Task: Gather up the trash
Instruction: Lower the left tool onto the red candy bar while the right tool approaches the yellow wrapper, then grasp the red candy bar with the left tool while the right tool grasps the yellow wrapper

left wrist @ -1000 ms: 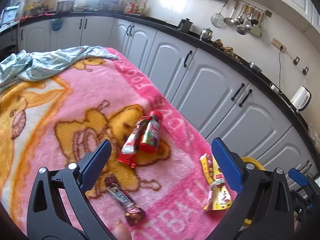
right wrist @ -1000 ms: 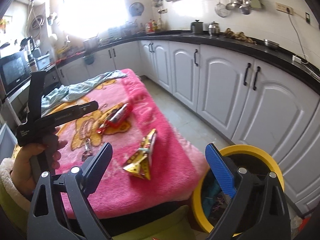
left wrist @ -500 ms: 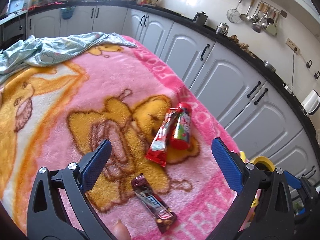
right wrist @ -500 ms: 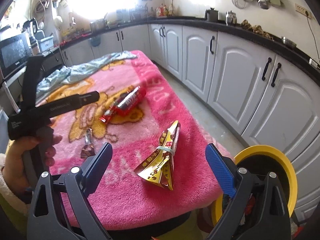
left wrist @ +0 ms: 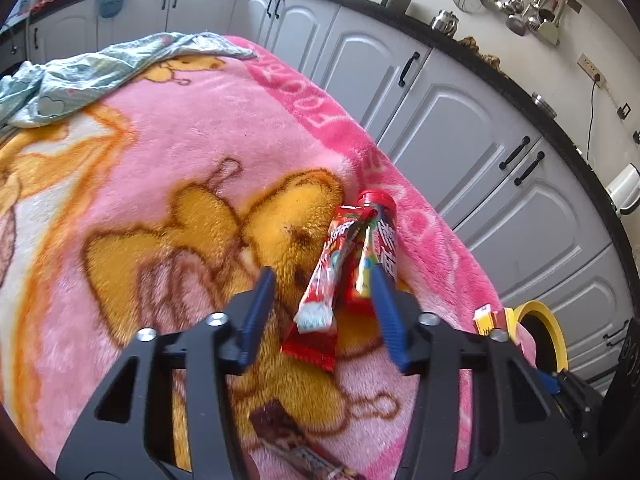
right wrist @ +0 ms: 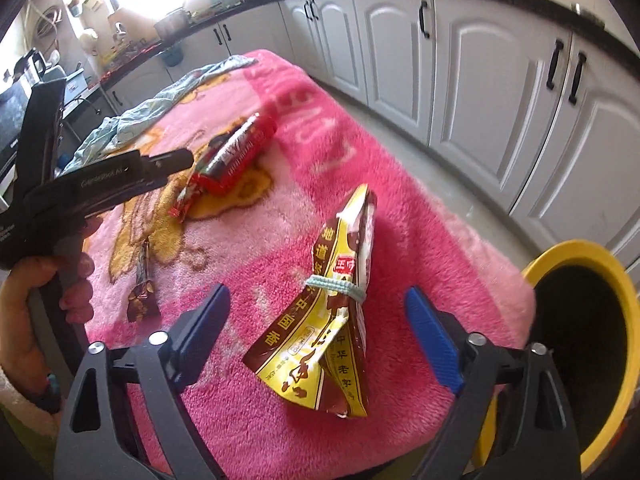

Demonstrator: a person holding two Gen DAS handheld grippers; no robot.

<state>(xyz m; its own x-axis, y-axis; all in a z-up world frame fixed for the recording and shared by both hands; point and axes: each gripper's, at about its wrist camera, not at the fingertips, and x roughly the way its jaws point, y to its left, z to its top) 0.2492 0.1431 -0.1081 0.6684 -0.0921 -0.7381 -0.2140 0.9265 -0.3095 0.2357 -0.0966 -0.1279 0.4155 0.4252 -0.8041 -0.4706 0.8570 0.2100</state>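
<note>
Left claw (left wrist: 322,312) stands open, its blue pads either side of a long red candy wrapper (left wrist: 328,276) that leans against a red cylindrical snack tube (left wrist: 376,248); contact between pads and wrapper cannot be confirmed. Both items lie on the pink fleece blanket with a yellow bear print (left wrist: 192,184) covering the bench. Right claw (right wrist: 320,340) is likewise open, empty, poised over a crumpled yellow-and-brown snack bag tied with a pale green band (right wrist: 332,312) near the blanket's edge. A dark brown chocolate-bar wrapper (right wrist: 142,292) lies closer to the left hand (right wrist: 28,312). A yellow-rimmed black bin (right wrist: 588,344) stands on the floor beside the bench. A pale green crumpled cloth (left wrist: 80,76) rests at the far end.
</note>
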